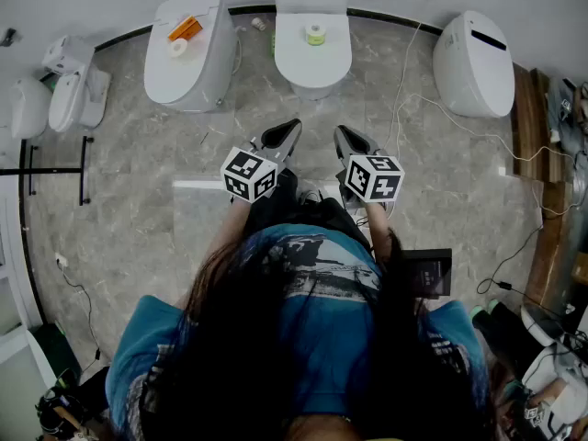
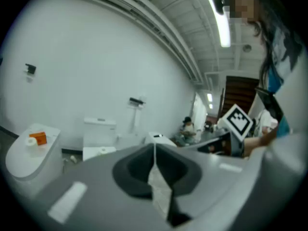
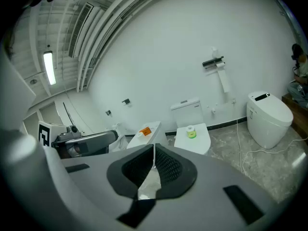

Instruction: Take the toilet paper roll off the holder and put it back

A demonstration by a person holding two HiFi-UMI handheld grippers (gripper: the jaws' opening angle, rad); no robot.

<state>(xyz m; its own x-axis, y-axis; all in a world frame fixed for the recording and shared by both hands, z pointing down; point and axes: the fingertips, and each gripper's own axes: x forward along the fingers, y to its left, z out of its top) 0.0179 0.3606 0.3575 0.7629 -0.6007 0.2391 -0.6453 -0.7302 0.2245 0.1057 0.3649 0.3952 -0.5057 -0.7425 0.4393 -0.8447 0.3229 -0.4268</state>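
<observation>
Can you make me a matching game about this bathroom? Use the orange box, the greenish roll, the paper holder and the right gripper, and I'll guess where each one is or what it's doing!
Things:
1. orange box
2. greenish roll
3. toilet paper holder
4. right gripper

Places or states:
A. high on the wall
B. jaws shut, nothing between them
C. on the lid of the toilet with a tank
D. on a toilet lid beside a small white roll

Pairs: 1-D, 2-C, 3-A, 4-B.
</observation>
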